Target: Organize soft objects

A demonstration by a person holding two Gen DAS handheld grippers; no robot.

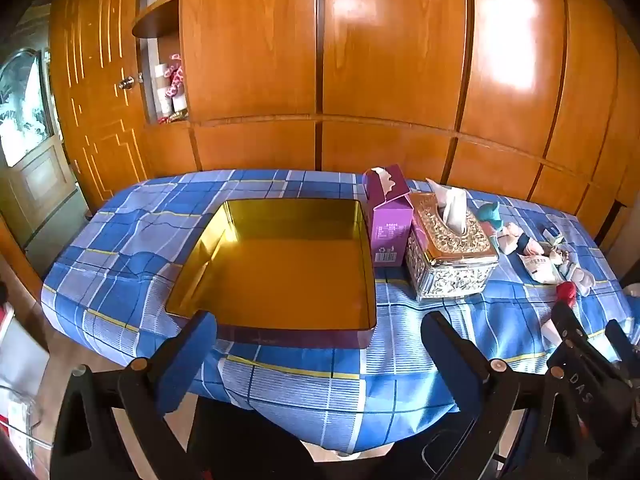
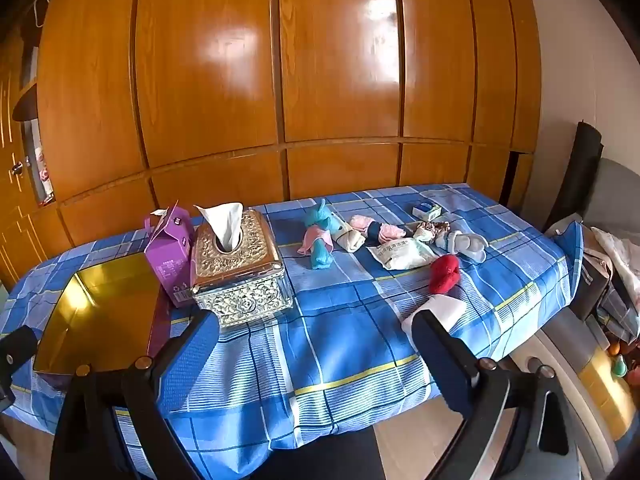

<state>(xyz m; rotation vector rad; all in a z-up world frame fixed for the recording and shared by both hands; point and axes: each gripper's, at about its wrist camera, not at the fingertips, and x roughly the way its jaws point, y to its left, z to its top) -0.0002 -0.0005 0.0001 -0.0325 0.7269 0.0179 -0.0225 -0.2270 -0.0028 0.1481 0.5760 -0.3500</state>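
In the left wrist view the left tool (image 1: 318,354) fills the bottom of the frame, its two blue-padded fingers (image 1: 188,364) spread wide with nothing between them, hanging over the near edge of a bench covered by a blue plaid cloth (image 1: 304,392). At the lower right edge of that frame part of the black right tool (image 1: 588,364) shows. Just past the left tool's fingertips, at the frame's centre, sits an open gold-lined tin (image 1: 288,276) with a purple outer wall, nothing inside it. Touching its right side stands a purple carton (image 1: 390,220), and right of that a gilt, embossed tissue box (image 1: 448,256) with a white tissue sticking up.

In the right wrist view the right tool (image 2: 316,344) also stands wide and empty at the bottom, above bare cloth. A white object (image 2: 440,312) lies just beyond its right finger – what it is I cannot tell. Farther in, at centre right, the soft things lie scattered on the cloth, well apart from the tin at lower left: a red sock roll (image 2: 445,274), a white packet (image 2: 402,254), a grey-and-white bundle (image 2: 464,244), a teal-and-pink bundle (image 2: 320,236), a white roll (image 2: 352,238) and a pink-and-navy roll (image 2: 378,229). Behind them sits a small blue-and-white box (image 2: 427,210). Glossy wooden wardrobe doors (image 2: 224,80) fill the top of both frames
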